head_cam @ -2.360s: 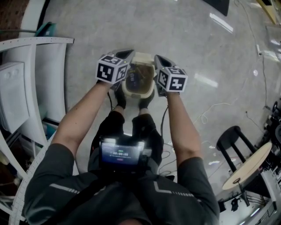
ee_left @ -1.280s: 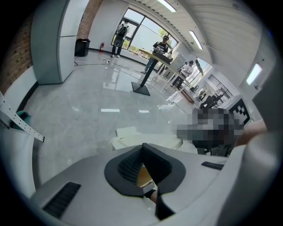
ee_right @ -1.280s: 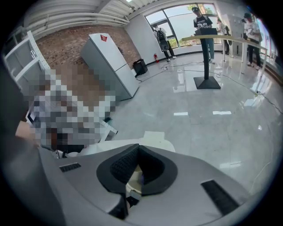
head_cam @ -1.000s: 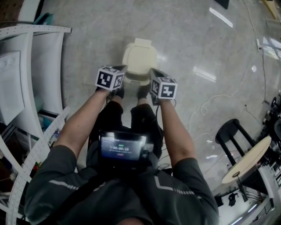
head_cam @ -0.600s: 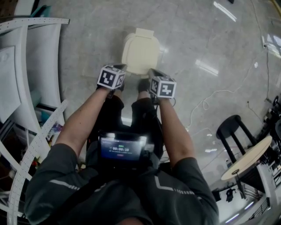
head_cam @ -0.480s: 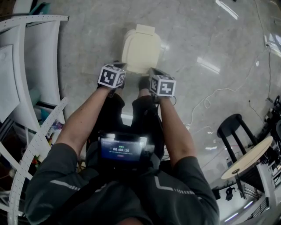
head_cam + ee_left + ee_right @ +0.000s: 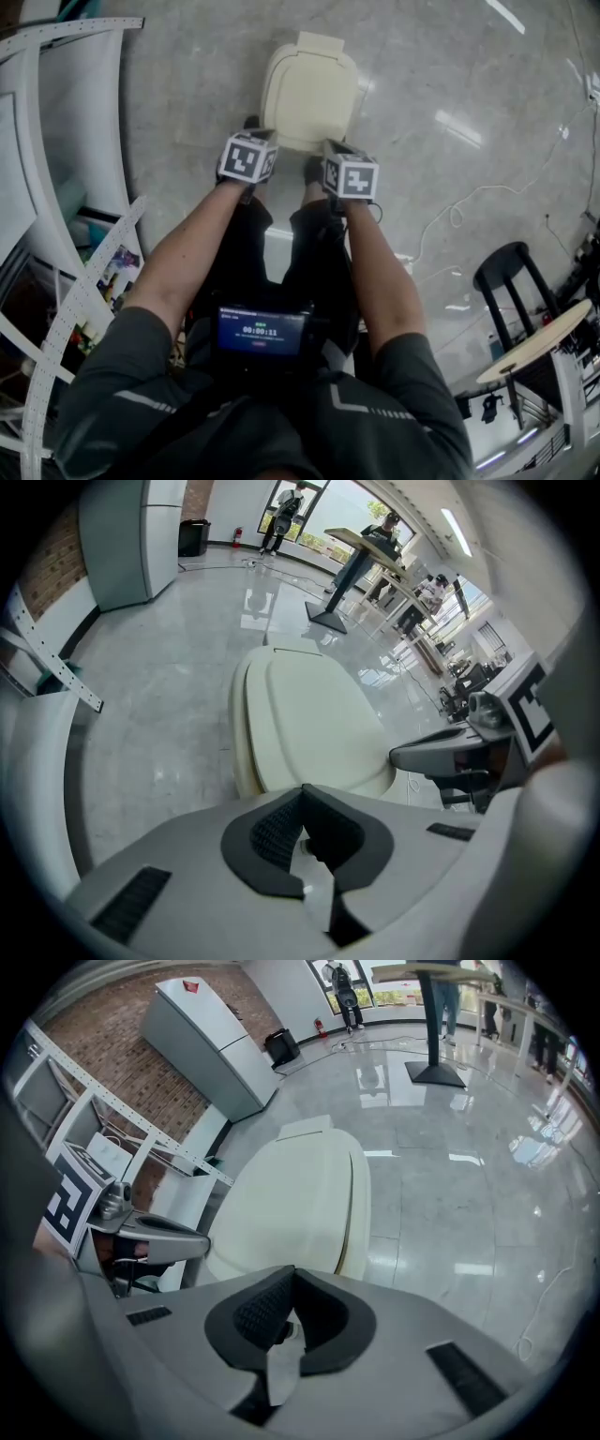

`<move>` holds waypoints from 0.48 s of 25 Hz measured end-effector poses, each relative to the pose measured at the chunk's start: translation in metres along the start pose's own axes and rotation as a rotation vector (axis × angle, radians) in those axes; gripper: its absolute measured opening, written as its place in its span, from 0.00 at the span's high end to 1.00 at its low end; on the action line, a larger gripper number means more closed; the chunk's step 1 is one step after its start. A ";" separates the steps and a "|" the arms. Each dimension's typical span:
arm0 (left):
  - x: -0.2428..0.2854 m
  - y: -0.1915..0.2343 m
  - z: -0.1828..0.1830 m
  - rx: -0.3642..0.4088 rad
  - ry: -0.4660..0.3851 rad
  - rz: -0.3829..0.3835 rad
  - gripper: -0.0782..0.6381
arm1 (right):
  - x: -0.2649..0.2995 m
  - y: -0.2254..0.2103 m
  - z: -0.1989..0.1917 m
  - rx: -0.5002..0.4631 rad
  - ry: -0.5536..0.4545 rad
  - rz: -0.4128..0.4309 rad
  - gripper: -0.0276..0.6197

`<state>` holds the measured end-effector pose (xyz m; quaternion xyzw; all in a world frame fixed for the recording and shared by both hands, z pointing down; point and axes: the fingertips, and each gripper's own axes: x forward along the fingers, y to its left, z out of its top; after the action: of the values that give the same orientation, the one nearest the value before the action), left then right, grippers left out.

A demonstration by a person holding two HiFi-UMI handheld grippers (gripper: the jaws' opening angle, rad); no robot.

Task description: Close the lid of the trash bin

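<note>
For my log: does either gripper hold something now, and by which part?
Nothing is held. The left gripper and the right gripper have their jaws together, empty; the trash bin lid lies shut ahead of them.

Bright daylight glares off the glossy floor [image 7: 457,127]; fisheye edges darken.

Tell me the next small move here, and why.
Probably just draw both tongs back and stop. The lid lies flat on the trash bin, with no gap showing. The left tongs and right tongs are shut, empty and short of it.
</note>
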<state>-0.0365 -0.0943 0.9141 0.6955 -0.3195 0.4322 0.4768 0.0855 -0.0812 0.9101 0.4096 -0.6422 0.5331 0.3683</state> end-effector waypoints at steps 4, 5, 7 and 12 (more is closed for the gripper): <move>0.011 0.005 -0.008 -0.006 0.005 0.008 0.90 | 0.011 -0.004 -0.004 0.010 0.014 0.000 0.94; 0.014 0.006 -0.009 -0.009 0.007 0.008 0.90 | 0.014 -0.004 -0.005 0.020 0.016 0.003 0.94; 0.018 0.008 -0.010 -0.013 0.011 0.009 0.90 | 0.018 -0.005 -0.006 0.029 0.022 0.000 0.94; 0.024 0.010 -0.010 -0.015 0.011 0.013 0.90 | 0.023 -0.008 -0.006 0.032 0.025 -0.012 0.94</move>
<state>-0.0381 -0.0893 0.9410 0.6875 -0.3248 0.4368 0.4807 0.0837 -0.0791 0.9354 0.4126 -0.6264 0.5463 0.3726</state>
